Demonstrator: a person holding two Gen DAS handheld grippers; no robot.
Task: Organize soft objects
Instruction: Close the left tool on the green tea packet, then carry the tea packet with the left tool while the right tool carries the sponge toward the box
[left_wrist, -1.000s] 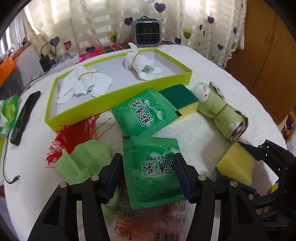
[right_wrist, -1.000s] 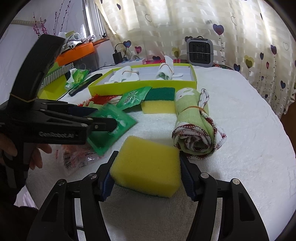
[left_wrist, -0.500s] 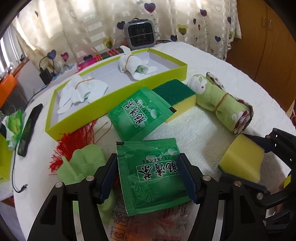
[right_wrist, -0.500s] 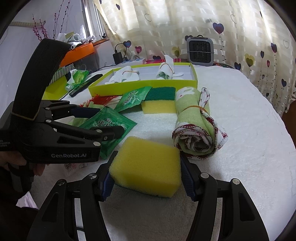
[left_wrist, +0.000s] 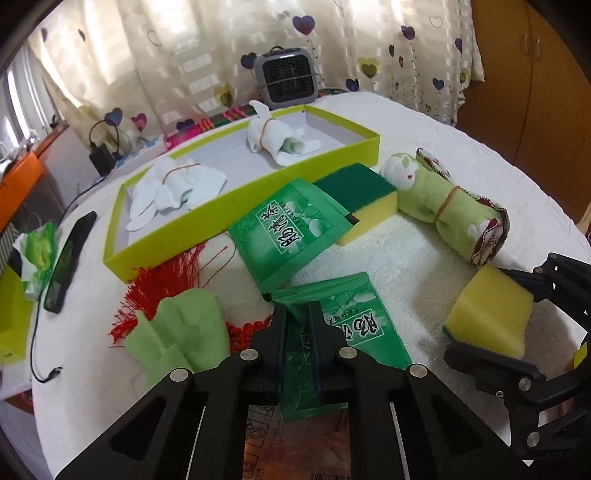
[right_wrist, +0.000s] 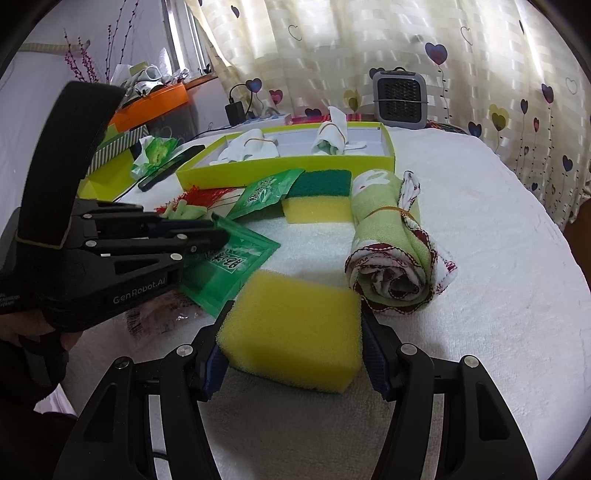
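Note:
My left gripper (left_wrist: 297, 321) is shut on the left edge of a green packet (left_wrist: 354, 332), which also shows in the right wrist view (right_wrist: 229, 266). My right gripper (right_wrist: 293, 332) is shut on a yellow sponge (right_wrist: 295, 332), held low over the white towel; the sponge also shows in the left wrist view (left_wrist: 487, 317). A second green packet (left_wrist: 291, 229) lies against a green-topped sponge (left_wrist: 358, 195). A rolled green towel (left_wrist: 450, 206) lies to the right. The yellow-green tray (left_wrist: 236, 210) behind holds two white rolled cloths (left_wrist: 173, 184).
A light green cloth (left_wrist: 181, 332) and red string bundle (left_wrist: 166, 277) lie at the left. A clear wrapper (left_wrist: 303, 443) lies under my left gripper. A phone (left_wrist: 70, 254) and a cable are at the table's left edge. A small grey heater (left_wrist: 288, 77) stands behind the tray.
My left gripper has closed from open onto the green packet's left edge, crumpling it. The right gripper still holds the yellow sponge in about the same place.

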